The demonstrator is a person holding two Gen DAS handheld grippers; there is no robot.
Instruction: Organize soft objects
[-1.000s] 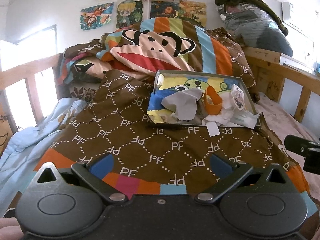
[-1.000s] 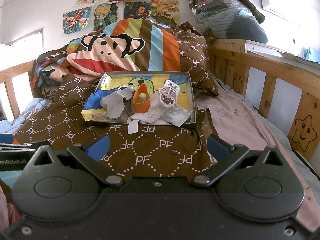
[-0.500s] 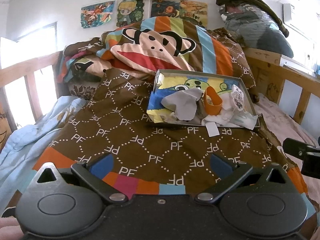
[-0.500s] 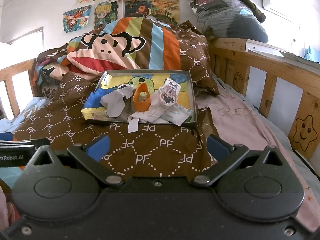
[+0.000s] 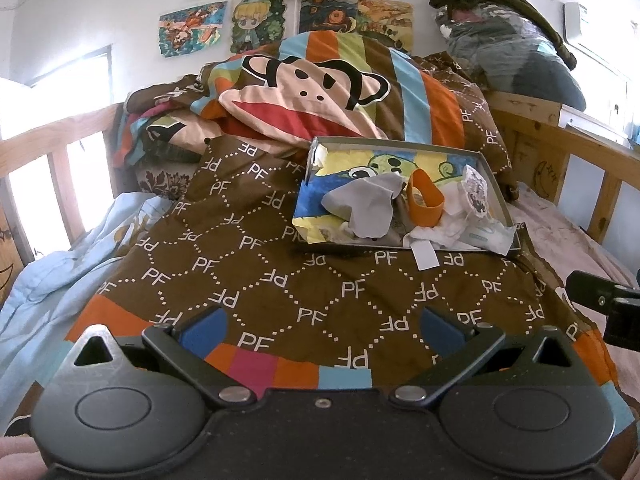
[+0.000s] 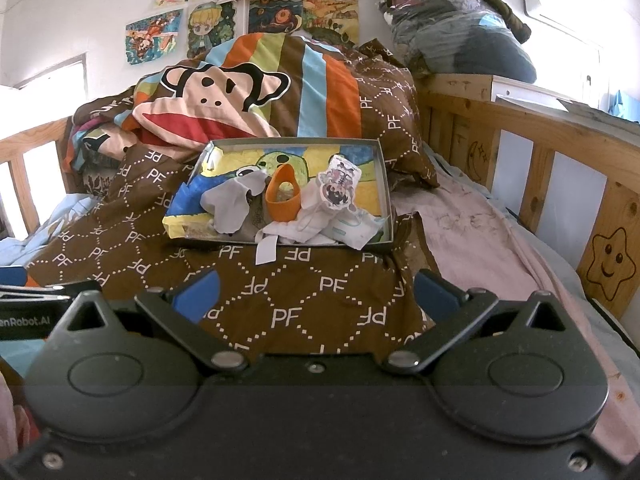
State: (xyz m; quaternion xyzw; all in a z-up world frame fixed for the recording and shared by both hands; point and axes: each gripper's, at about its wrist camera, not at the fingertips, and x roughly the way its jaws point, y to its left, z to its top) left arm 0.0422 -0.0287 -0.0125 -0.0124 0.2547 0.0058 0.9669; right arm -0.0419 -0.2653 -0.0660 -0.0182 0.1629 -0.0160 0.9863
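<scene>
Left wrist view, left to right: light blue sheet (image 5: 60,264) bunched at the bed's left side, brown PF quilt (image 5: 280,280) spread across the middle, shallow grey box (image 5: 496,184) sitting on it, wooden bed rail (image 5: 580,160) at right. Monkey-print bedding (image 5: 312,96) is heaped behind the box, which tilts up against it.

We see the soft objects all in the box. Grey cloth (image 5: 364,208) is crumpled at left on a cartoon-print fabric (image 5: 360,164), an orange band (image 5: 426,204) stands on edge in the middle, and white crumpled fabric (image 5: 444,232) lies at right with a printed plush tag piece (image 5: 476,192) leaning on it. One white label (image 5: 426,254) hangs over the front wall onto the quilt.

We read the left hand-held gripper (image 5: 320,326) as spread wide, holding nothing, low over the quilt and well short of the box. Right wrist view gives the same for the right hand-held gripper (image 6: 316,292): blue pads (image 6: 198,290) wide apart, nothing between them, pointed at the box.

The pile is jumbled, not folded. It fits items gathered into the box, or items waiting to be sorted out of it. We can't tell which.
</scene>
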